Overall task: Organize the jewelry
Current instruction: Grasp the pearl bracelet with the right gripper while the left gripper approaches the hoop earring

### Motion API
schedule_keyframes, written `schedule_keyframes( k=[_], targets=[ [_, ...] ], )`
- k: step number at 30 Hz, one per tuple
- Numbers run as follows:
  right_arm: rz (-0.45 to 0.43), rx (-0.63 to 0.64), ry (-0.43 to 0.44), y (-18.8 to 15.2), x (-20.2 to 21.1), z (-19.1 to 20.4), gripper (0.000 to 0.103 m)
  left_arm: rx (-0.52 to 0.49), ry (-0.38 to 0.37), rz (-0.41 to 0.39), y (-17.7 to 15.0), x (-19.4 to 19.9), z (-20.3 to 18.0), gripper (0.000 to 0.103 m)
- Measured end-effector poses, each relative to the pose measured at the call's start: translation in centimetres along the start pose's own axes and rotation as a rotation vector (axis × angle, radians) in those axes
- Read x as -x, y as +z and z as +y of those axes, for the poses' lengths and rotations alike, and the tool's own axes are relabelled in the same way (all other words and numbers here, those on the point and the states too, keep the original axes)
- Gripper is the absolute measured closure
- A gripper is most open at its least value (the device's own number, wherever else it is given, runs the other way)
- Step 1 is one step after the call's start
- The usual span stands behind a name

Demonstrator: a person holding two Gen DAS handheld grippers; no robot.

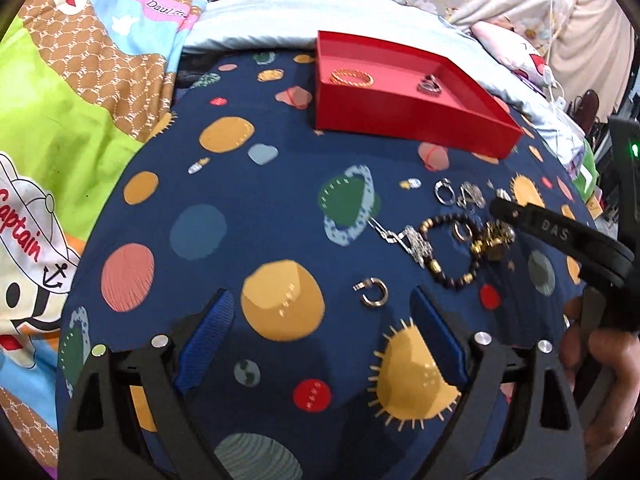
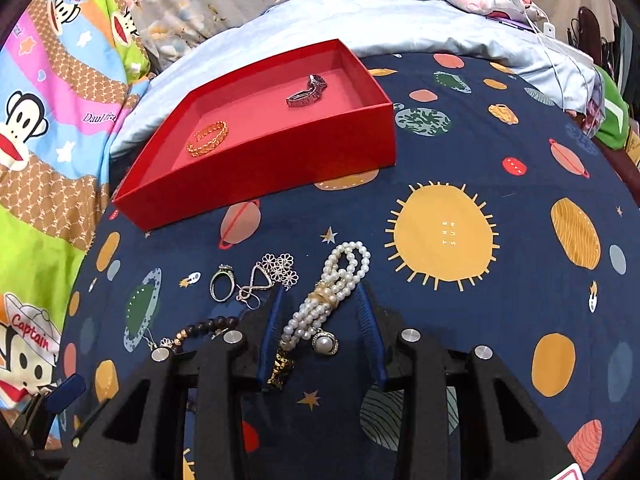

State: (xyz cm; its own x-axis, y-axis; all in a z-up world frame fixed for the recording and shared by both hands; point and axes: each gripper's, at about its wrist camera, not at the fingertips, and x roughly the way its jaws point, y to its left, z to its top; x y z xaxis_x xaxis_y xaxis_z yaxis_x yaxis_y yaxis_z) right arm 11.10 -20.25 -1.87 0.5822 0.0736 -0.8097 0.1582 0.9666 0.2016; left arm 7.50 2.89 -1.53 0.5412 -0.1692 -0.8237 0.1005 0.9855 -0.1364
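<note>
Lying between the blue pads of the right claw (image 2: 322, 312), the pearl bracelet (image 2: 328, 292) rests on the planet-print bedspread (image 2: 440, 128), its strands bunched under a gold clasp, with a pearl earring (image 2: 325, 344) touching its near end. The right claw stands wide around it, not yet closed. To do this grasp well, I judge the pads should close on the bunched middle by the clasp, so the loops lift together and the earring stays behind. Just left lie a silver ring (image 2: 221, 282), a flower pendant (image 2: 276, 272) and a dark bead bracelet (image 2: 204, 328); keep the left pad off them. The red box (image 2: 280, 168) sits beyond on the bed, already holding a gold bangle (image 2: 208, 138) and a watch (image 2: 307, 93); bare floor remains between them for the pearls. The left claw (image 1: 320, 332) hovers wide and empty, a small hoop earring (image 1: 373, 291) ahead of it.
</note>
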Motion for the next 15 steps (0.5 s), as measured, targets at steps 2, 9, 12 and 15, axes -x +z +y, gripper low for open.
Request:
schedule_keyframes(
  k=[2, 9, 12, 15],
  targets=[
    [0.002, 0.019, -0.025, -0.1, 0.1, -0.1, 0.083, -0.004, -0.006, 0.007, -0.2, -0.1, -0.2, 0.016],
    [0.003, 0.013, -0.020, -0.5, 0.8, -1.7, 0.090, -0.013, -0.004, 0.010, -0.5, -0.5, -0.7, 0.020],
    [-0.001, -0.009, -0.006, -0.9, 1.6, -2.5, 0.091, -0.023, -0.004, 0.012, -0.5, -0.8, -1.0, 0.029],
    [-0.016, -0.016, 0.009, -1.3, 2.7, -2.9, 0.091, -0.039, 0.005, 0.002, -0.5, -1.0, -1.4, 0.032]
  ],
)
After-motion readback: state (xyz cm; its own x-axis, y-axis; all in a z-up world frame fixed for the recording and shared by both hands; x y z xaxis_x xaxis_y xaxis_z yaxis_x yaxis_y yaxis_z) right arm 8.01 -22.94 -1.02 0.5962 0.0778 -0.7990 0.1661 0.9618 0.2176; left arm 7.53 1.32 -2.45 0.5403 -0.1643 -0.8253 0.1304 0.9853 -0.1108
